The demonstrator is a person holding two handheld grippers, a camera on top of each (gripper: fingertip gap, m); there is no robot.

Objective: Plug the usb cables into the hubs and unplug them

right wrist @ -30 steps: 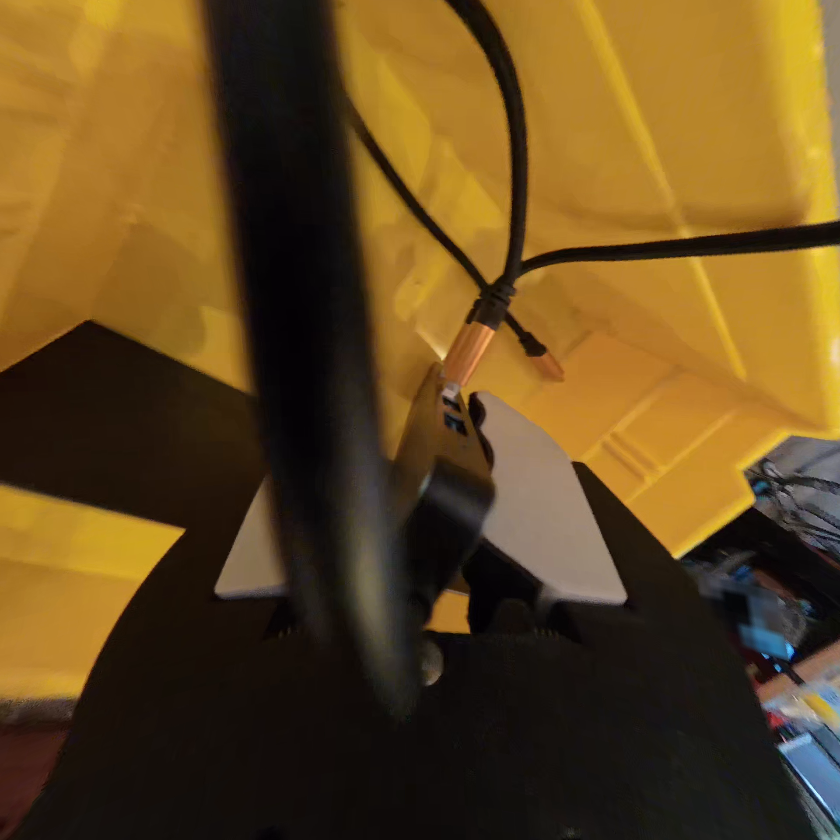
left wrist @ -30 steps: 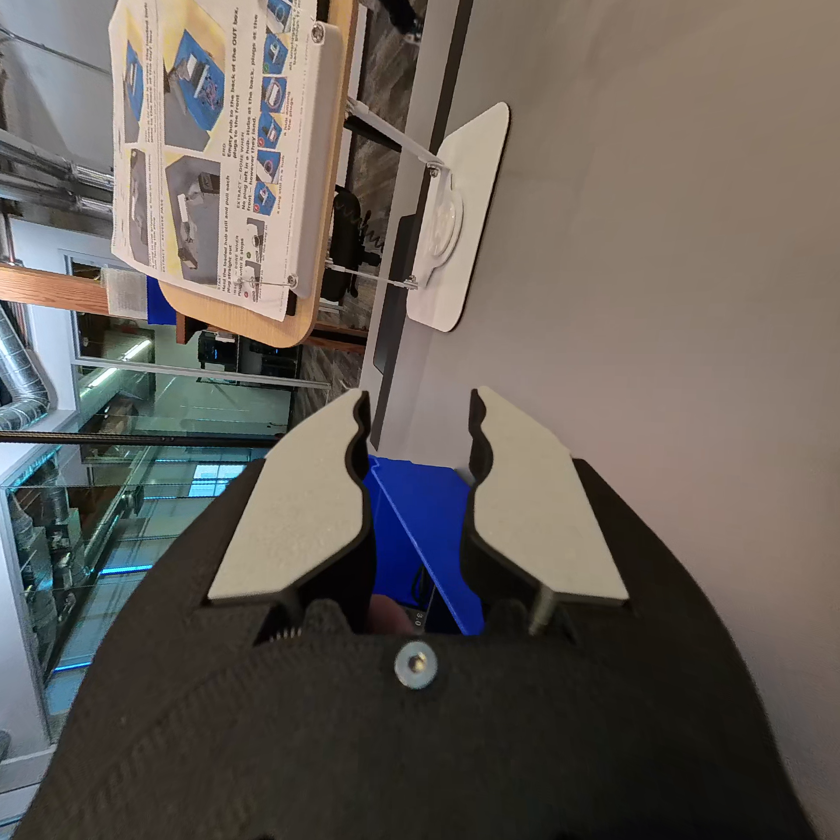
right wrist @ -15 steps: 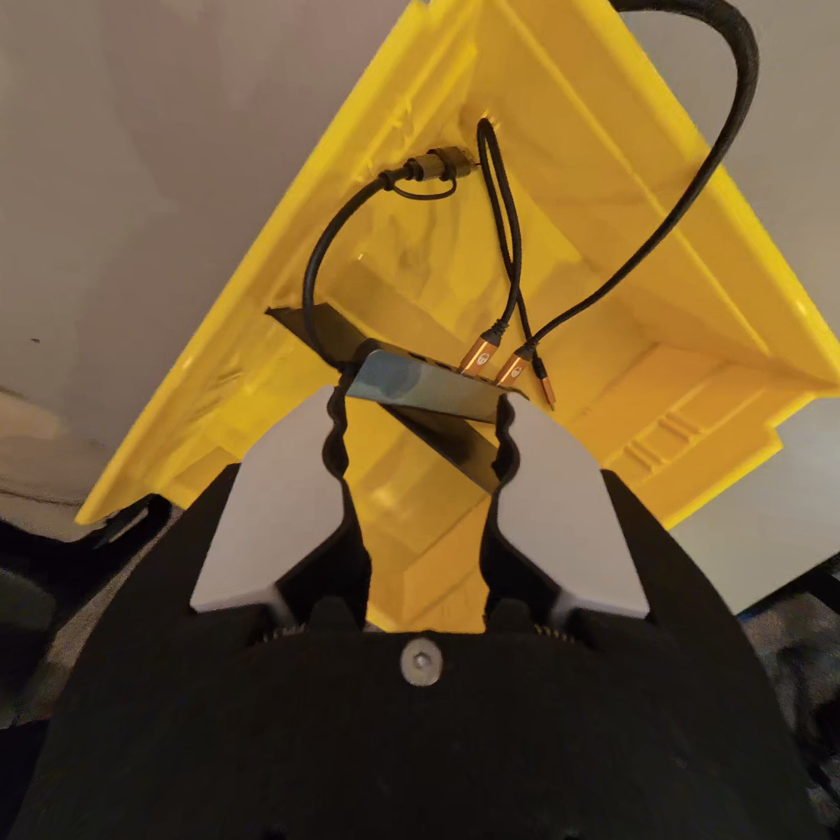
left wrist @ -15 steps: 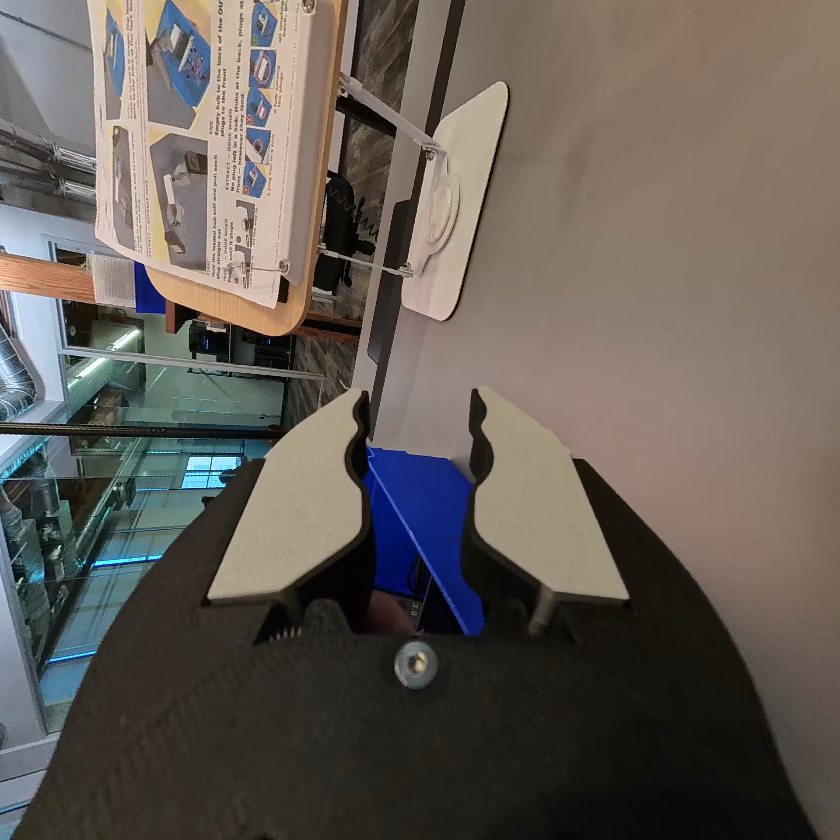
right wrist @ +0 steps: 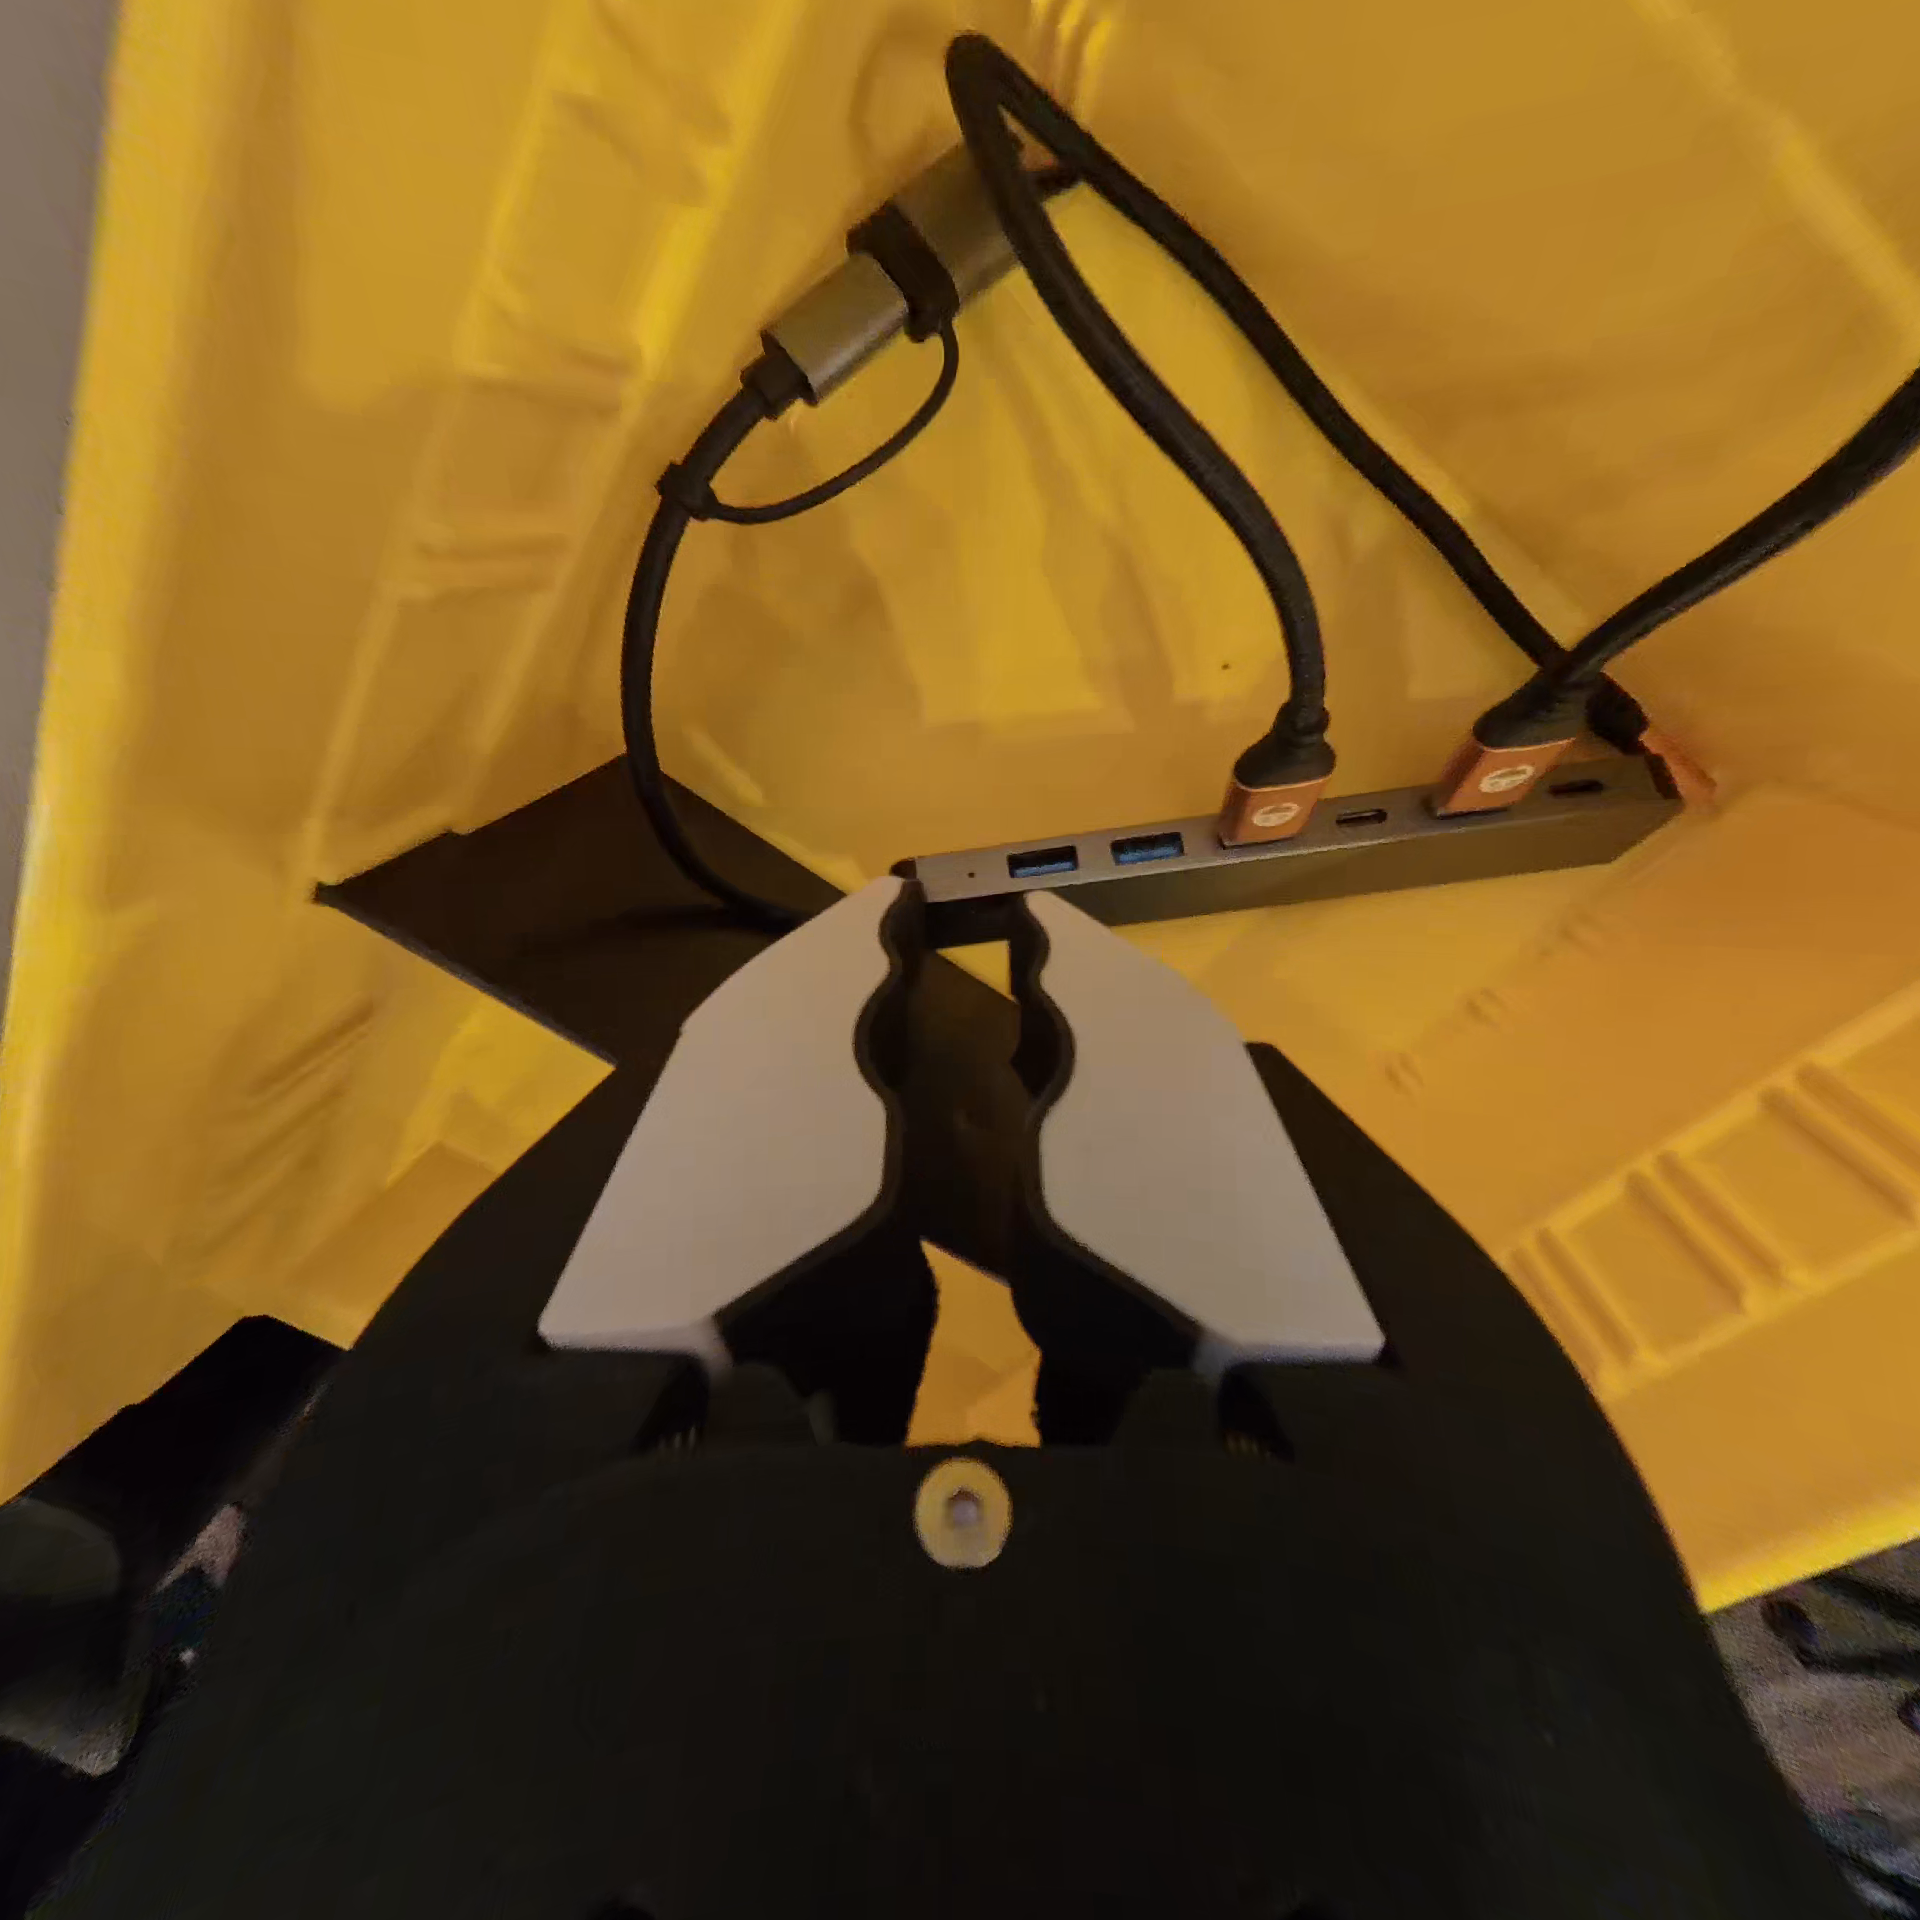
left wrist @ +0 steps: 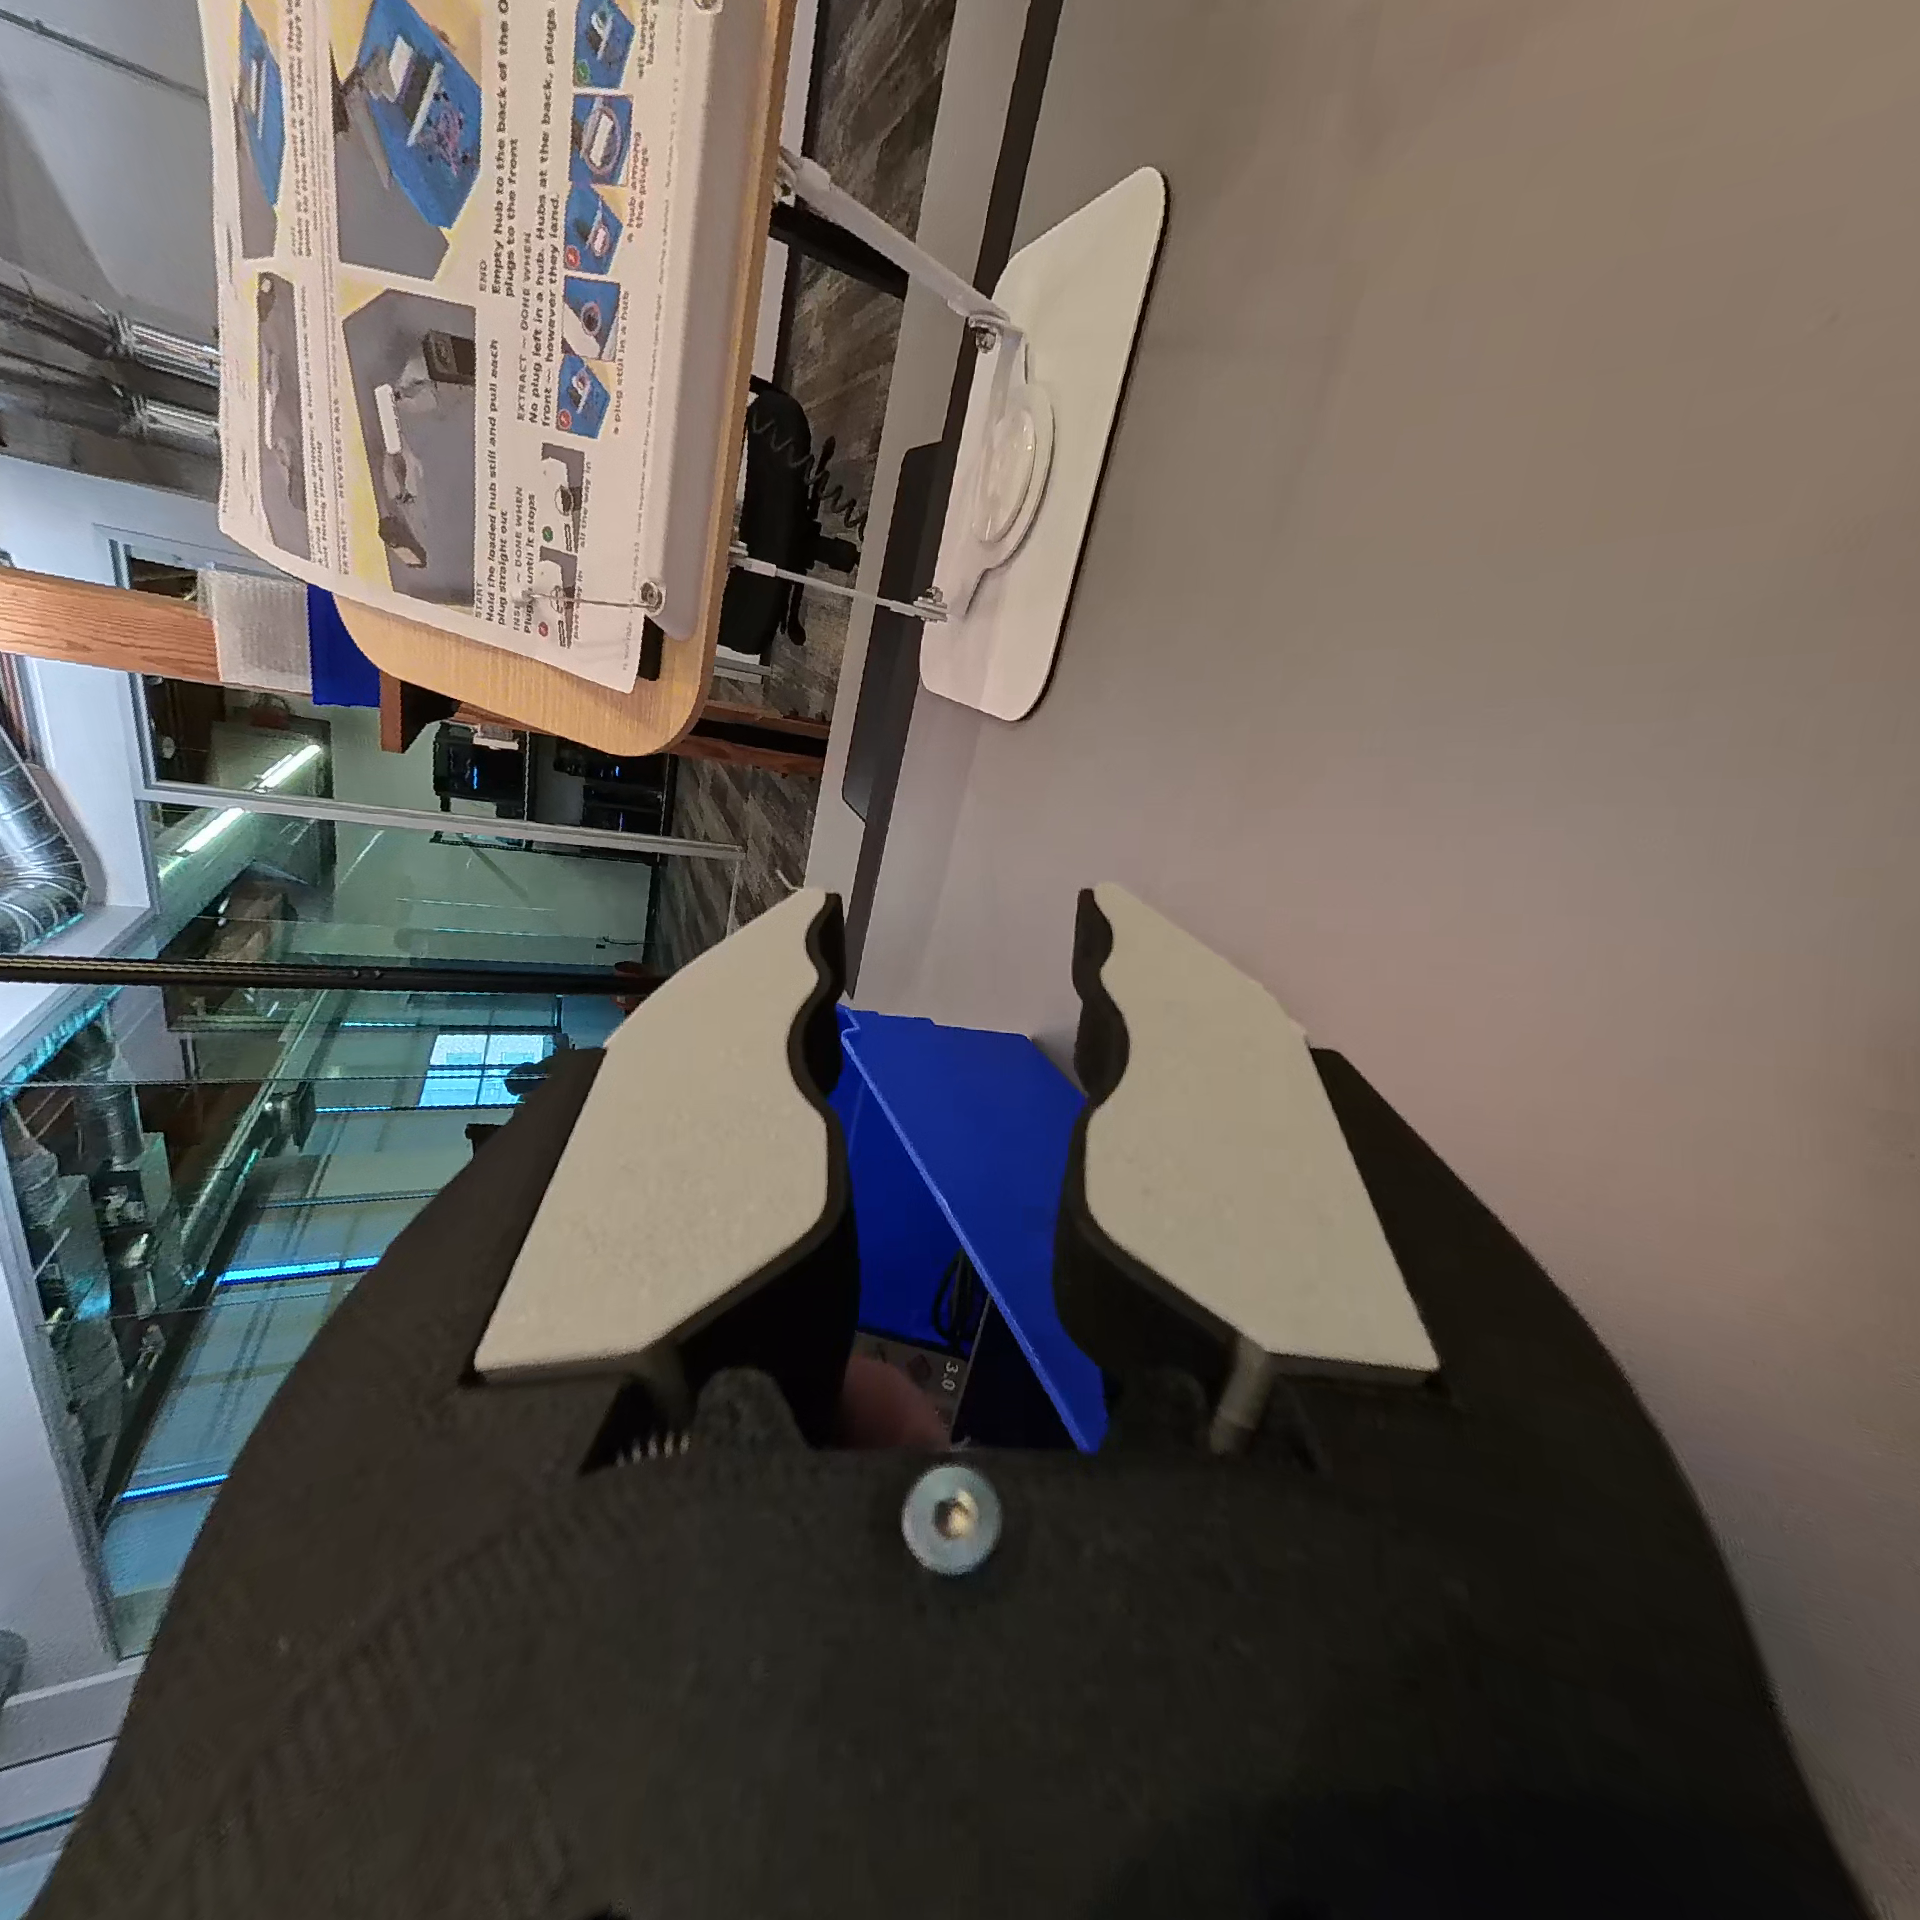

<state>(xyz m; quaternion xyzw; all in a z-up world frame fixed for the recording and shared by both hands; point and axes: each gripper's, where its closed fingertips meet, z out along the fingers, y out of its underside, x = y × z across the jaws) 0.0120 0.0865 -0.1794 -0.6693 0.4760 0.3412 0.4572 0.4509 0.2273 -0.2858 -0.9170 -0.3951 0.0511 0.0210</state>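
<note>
In the right wrist view a dark grey USB hub (right wrist: 1351,862) lies inside a yellow bin (right wrist: 416,520). Two orange-ended black cables are plugged into it, one plug near the middle (right wrist: 1273,805) and one near the far end (right wrist: 1491,774). Two blue ports beside them are empty. The hub's own lead loops up to a grey connector (right wrist: 883,291). My right gripper (right wrist: 964,906) is closed on the hub's near end. My left gripper (left wrist: 951,935) is open and empty, held above a blue bin (left wrist: 956,1122).
The left wrist view is turned sideways. It shows the grey table (left wrist: 1507,727), a white stand base (left wrist: 1049,447) holding an instruction sheet (left wrist: 436,312), and the table's far edge. A further orange plug tip (right wrist: 1675,764) lies behind the hub's far end. About 45 cm separates my left fingertips from my right. To reach the grey connector (right wrist: 883,291) in a straight line is about 9 cm for my right fingers, about 40 cm for my left.
My right gripper held the hub close, opened wide over the yellow bin, and has now narrowed onto the hub's near end. The hub lies lower in the bin. The left gripper barely moved.
</note>
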